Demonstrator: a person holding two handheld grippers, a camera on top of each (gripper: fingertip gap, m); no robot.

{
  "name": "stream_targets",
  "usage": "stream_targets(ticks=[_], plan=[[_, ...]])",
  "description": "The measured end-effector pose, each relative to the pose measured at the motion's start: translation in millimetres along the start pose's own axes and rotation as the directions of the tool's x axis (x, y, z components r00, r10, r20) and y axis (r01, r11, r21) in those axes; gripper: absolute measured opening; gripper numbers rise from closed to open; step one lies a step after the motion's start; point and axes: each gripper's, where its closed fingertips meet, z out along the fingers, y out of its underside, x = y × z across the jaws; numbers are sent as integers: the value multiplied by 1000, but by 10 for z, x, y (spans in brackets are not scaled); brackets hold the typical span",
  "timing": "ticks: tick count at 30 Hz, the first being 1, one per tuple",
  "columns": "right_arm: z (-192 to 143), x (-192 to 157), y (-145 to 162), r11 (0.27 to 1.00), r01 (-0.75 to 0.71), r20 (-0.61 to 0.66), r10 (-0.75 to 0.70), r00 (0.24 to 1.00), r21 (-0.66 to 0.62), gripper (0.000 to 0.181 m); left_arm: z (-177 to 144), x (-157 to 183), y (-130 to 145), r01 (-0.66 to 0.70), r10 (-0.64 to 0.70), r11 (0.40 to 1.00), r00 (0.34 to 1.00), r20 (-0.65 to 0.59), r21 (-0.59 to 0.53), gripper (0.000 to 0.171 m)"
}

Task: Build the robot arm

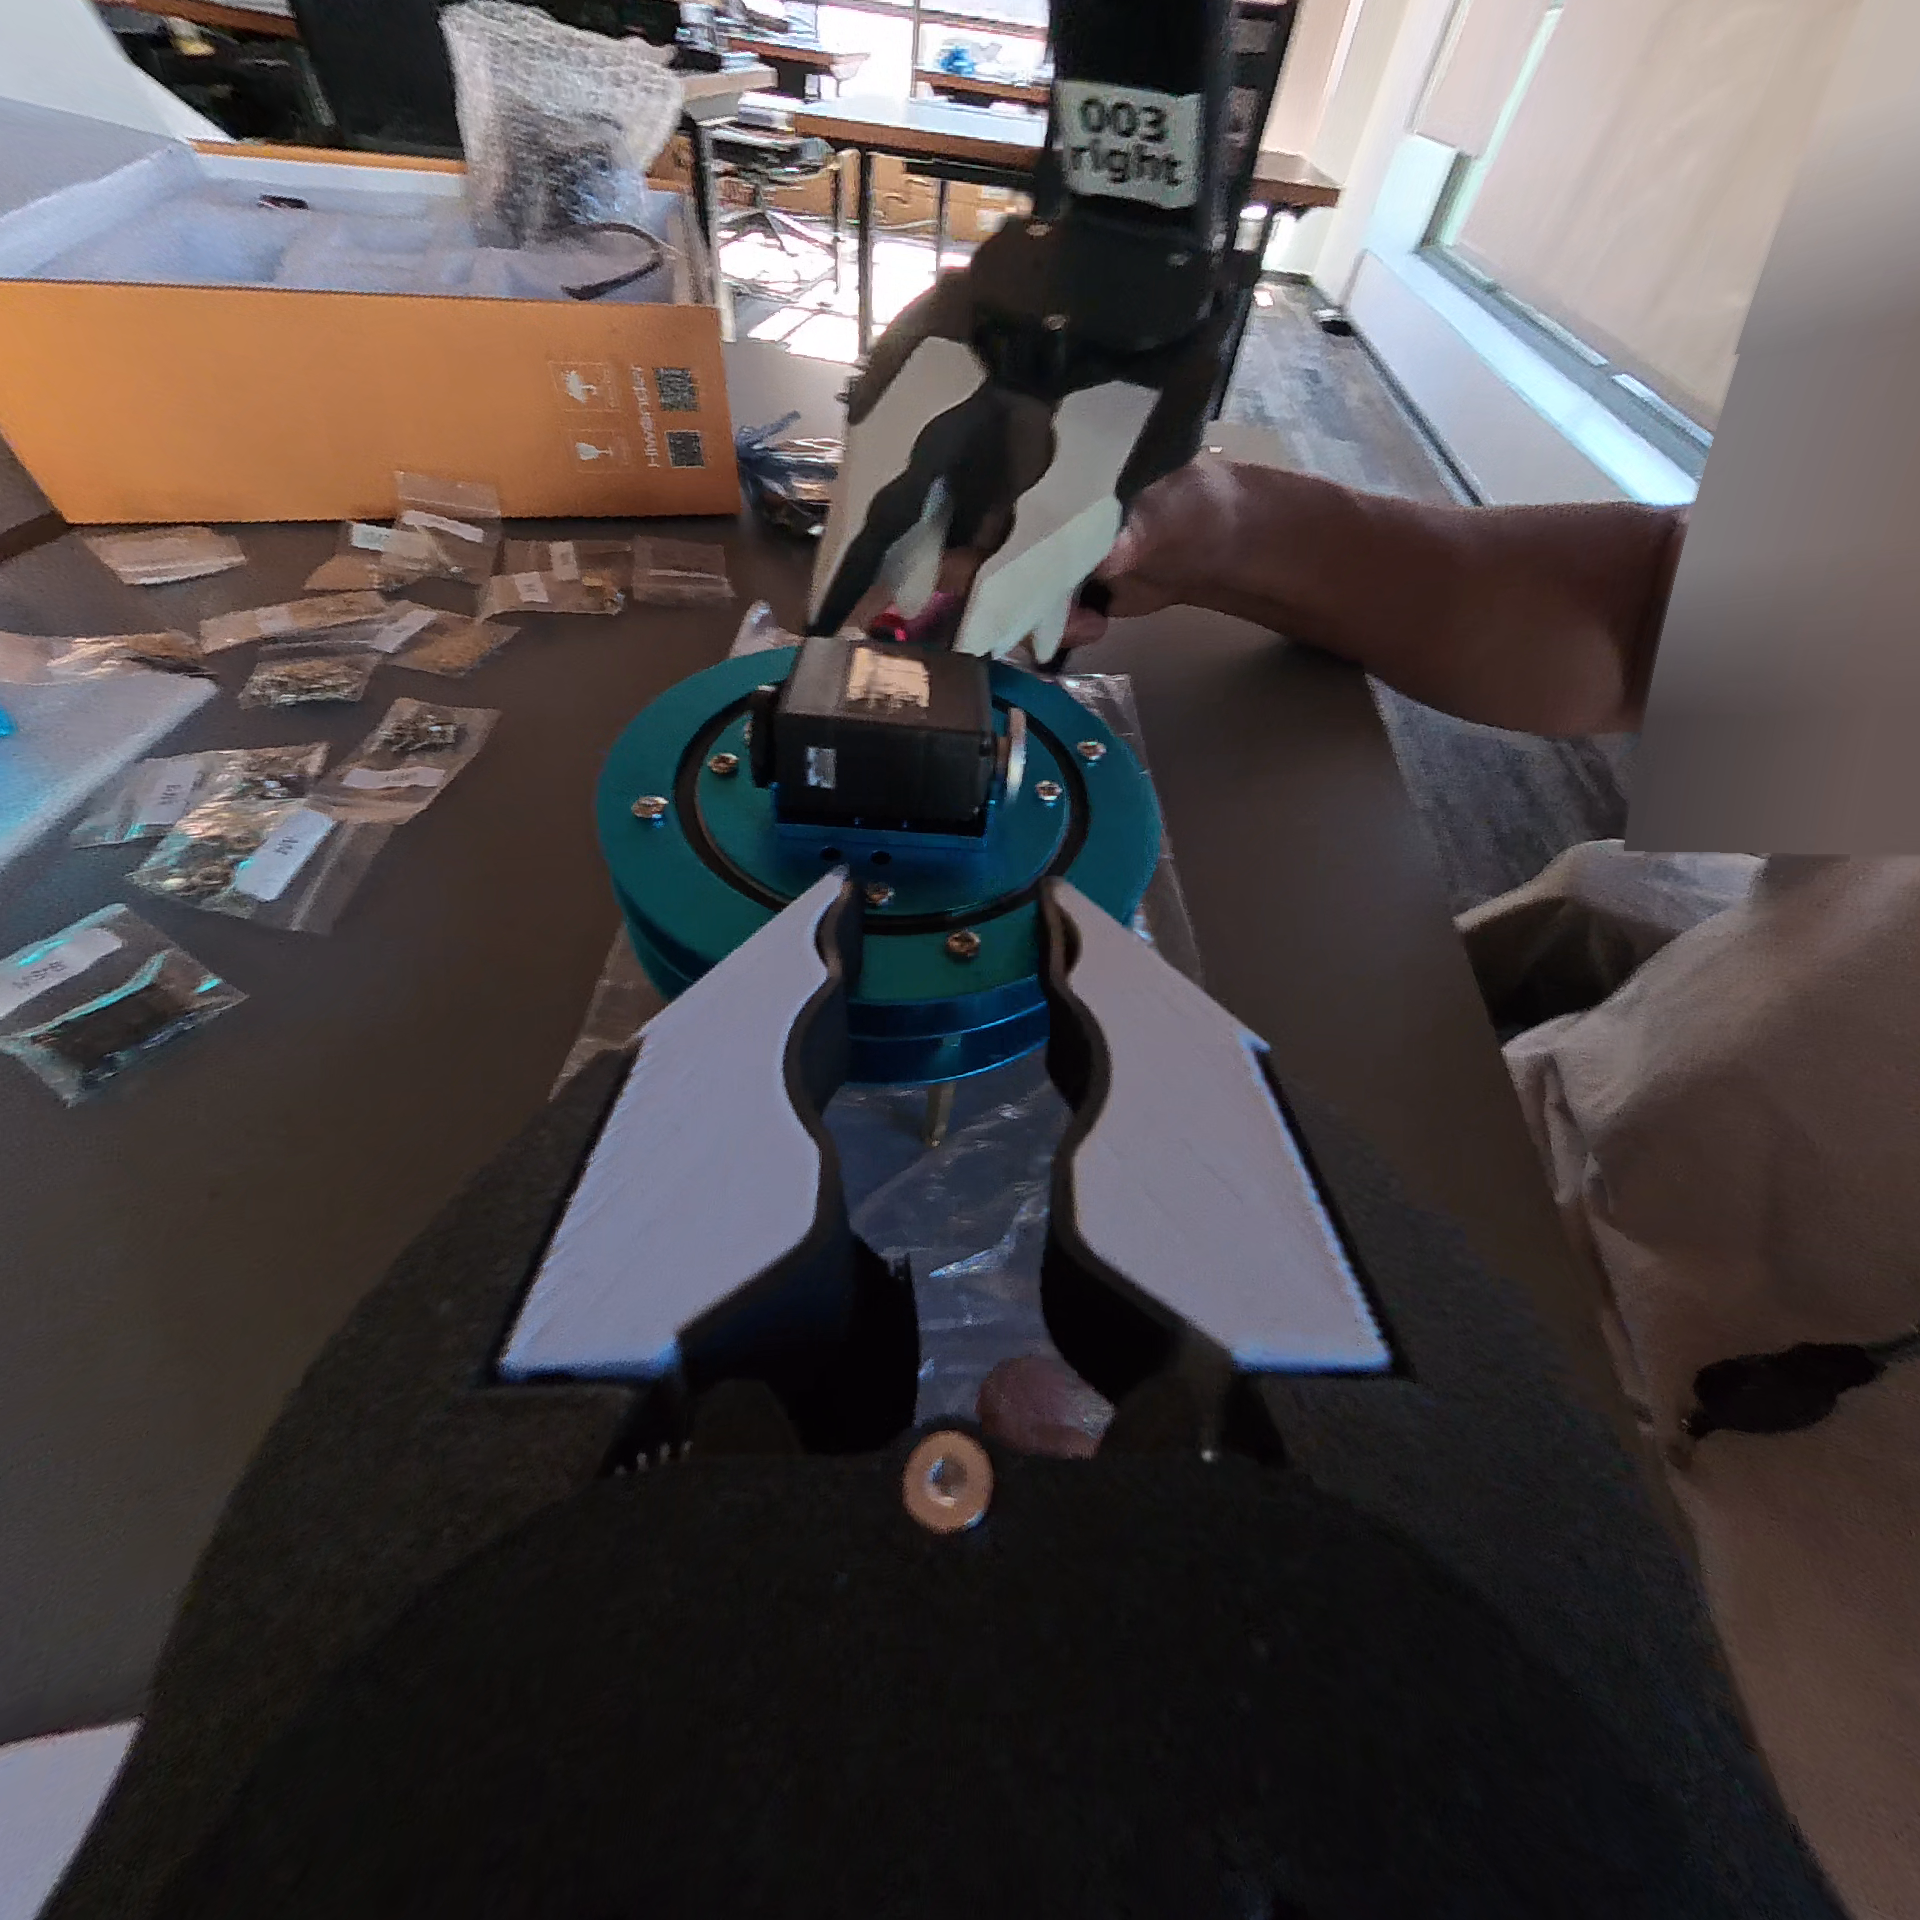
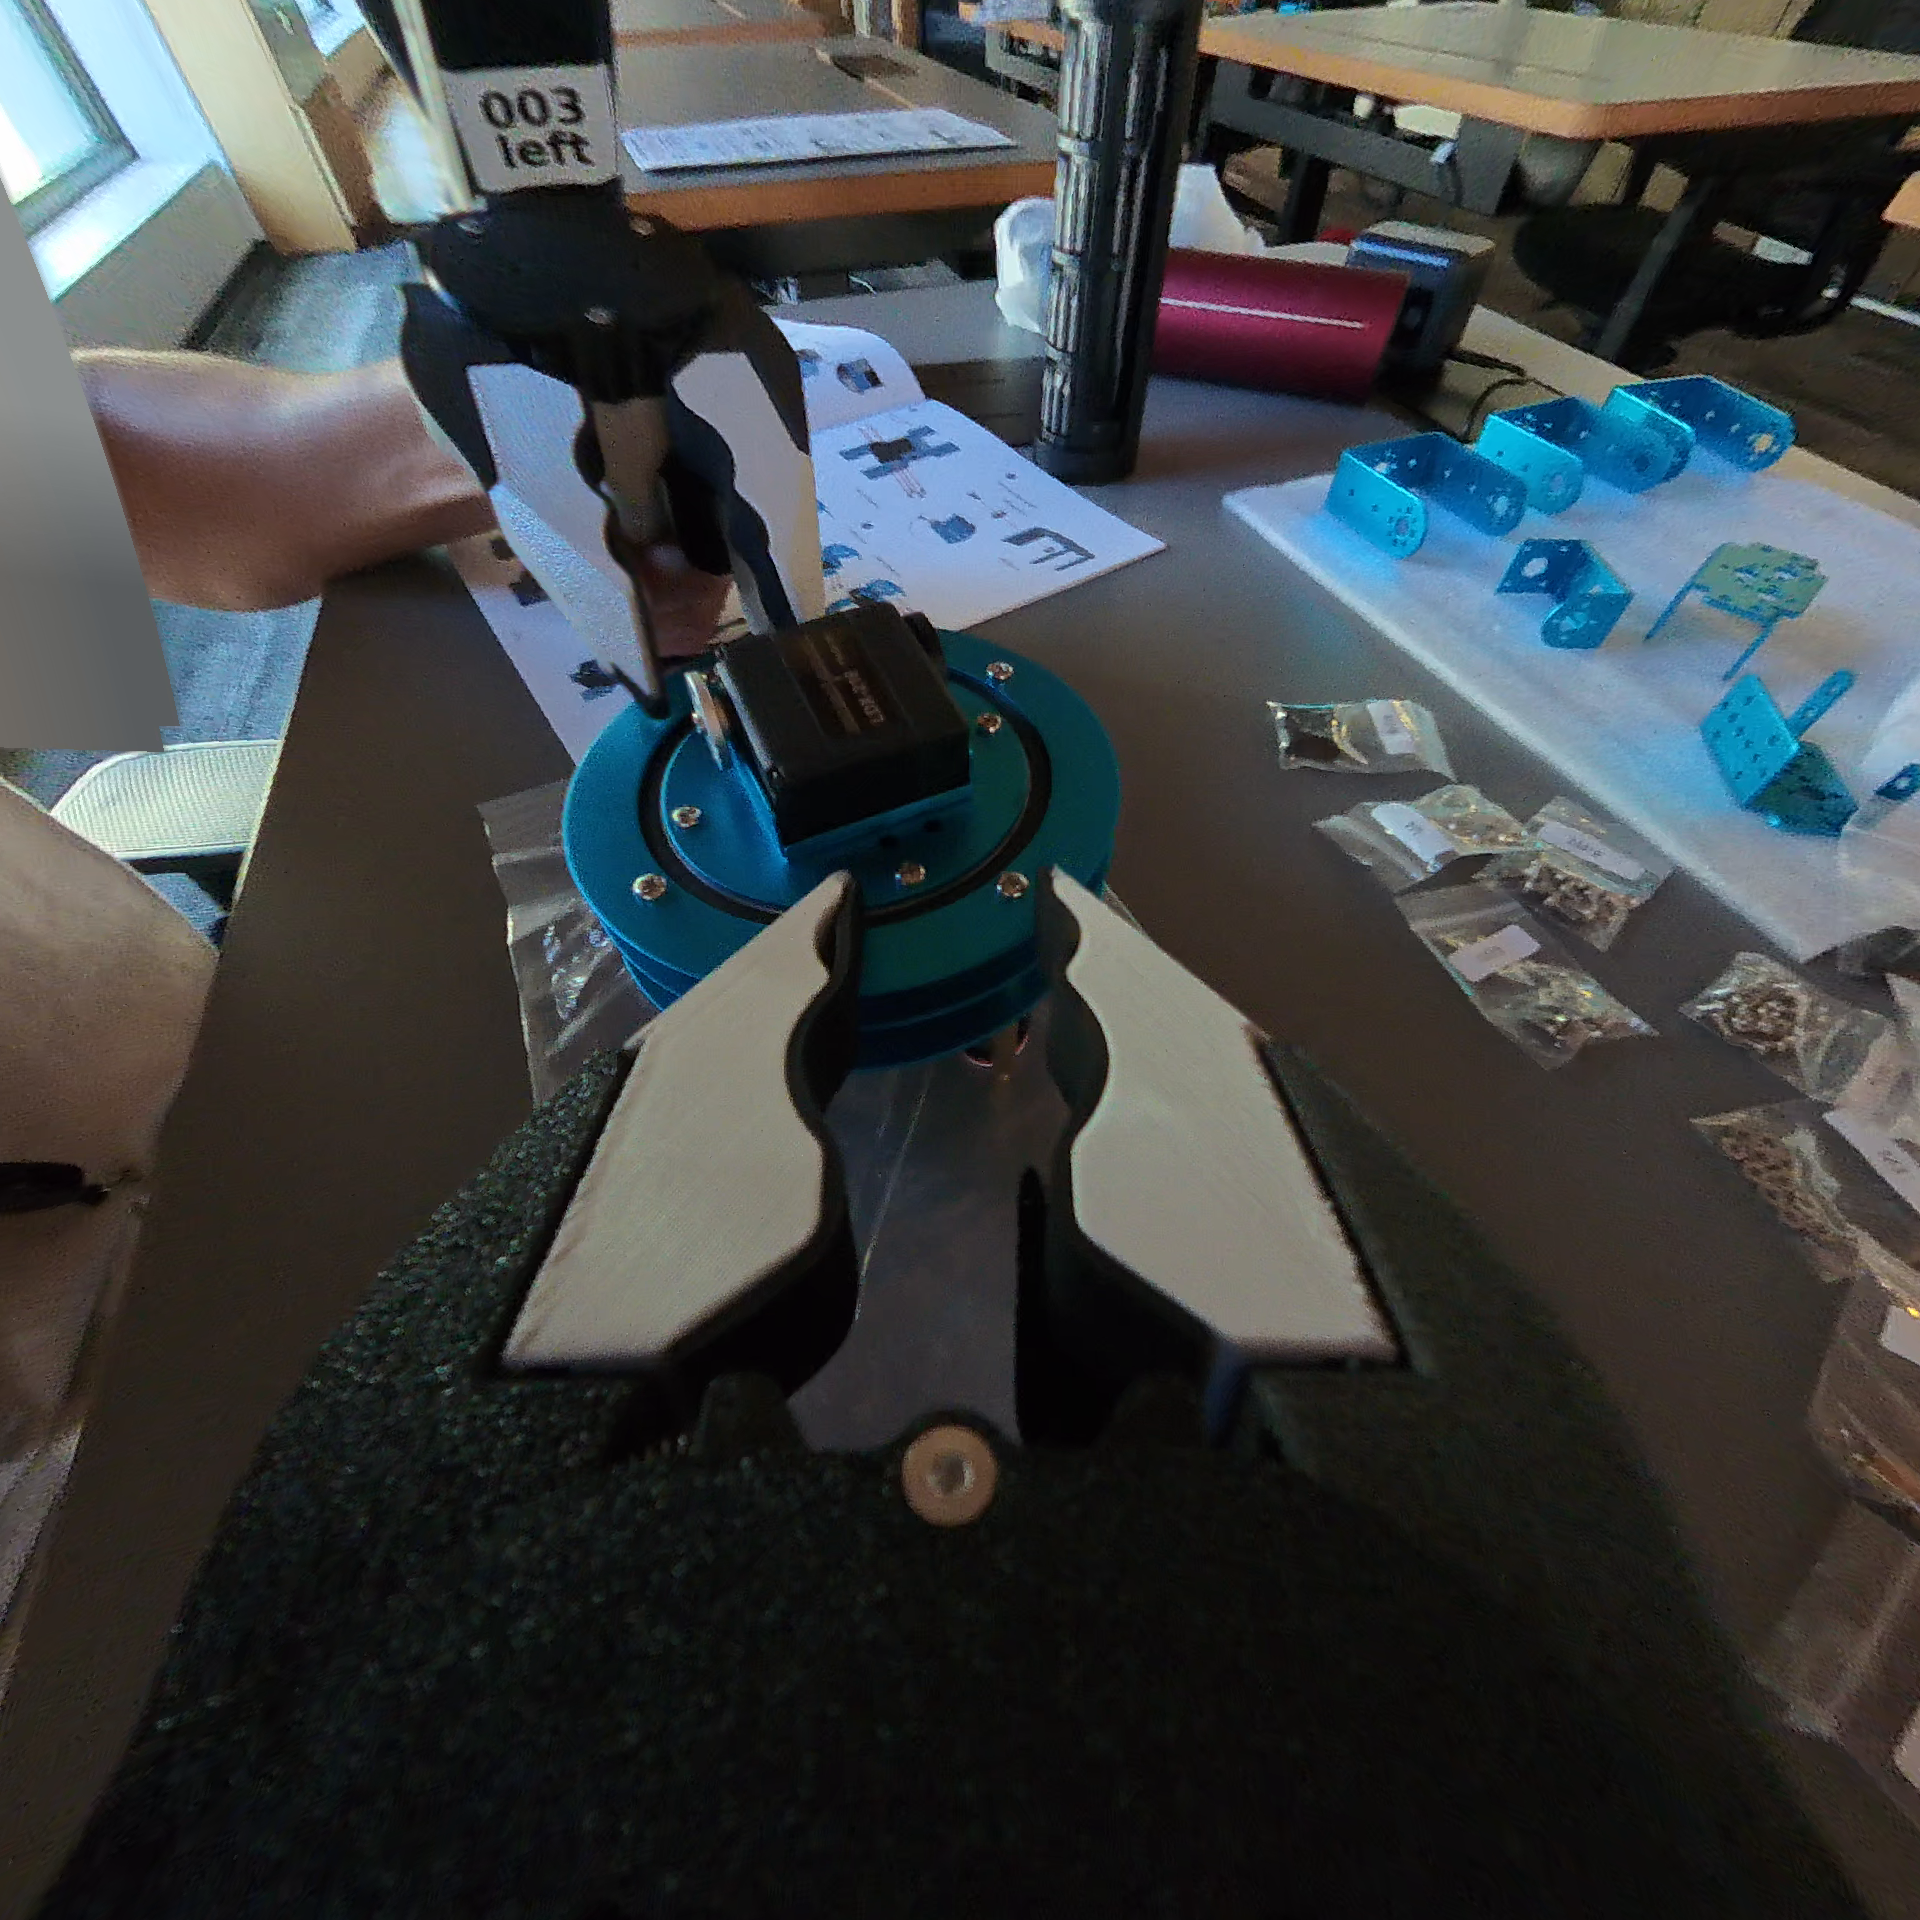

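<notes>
— Servo (image 1: 878,743) first: where does it sit?

— Black block, upright in a blue cradle at the centre of the teal round base (image 1: 649,821). The base stands on the dark table (image 1: 416,1091), on top of a clear plastic bag (image 1: 935,1195).

— And the left gripper (image 1: 945,894)?

— Its fingers are parted by a moderate gap with nothing between them. The tips hang over the near rim of the base. The far view shows one tip down at the rim, though I can't tell whether it touches.

— The right gripper (image 2: 951,883)?

— Much the same from the opposite side: fingers spread, empty, tips over the rim and just short of the servo. Neither tool has hold of anything. A small red thing (image 1: 914,623) shows near its tips in the left wrist view, and I can't tell what it is.

— What lies around them?

— Small bags of hardware (image 1: 270,831) are scattered near an open orange box (image 1: 312,395). On the other side, blue metal brackets (image 2: 1455,488) rest on a white sheet (image 2: 1558,748). A printed instruction sheet (image 2: 987,499) lies beyond the base, beside a tall dark cylinder (image 2: 1101,260).
</notes>
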Motion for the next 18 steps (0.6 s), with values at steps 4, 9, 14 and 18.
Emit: stream_targets(ticks=[4, 9, 14, 18], plan=[[16, 18, 4, 1000, 8, 29, -8, 1000, -6, 32, -4, 18, -4, 13, -13, 1000, 1000, -22, 2, 34], [47, -3, -11, 998, 55, 91, -54, 994, -5, 28, 0, -25, 3, -15, 15, 1000, 1000, 13, -7, 26], [51, 13, -2, 998, 55, 134, -52, 990, -21, 22, 5, -51, 4, -25, 25, 1000, 999, 32, -3, 21], [53, -58, 12, 998, 61, 170, -60, 984, -5, 7, 3, -50, 6, -24, 25, 1000, 999, 32, -5, 21]])
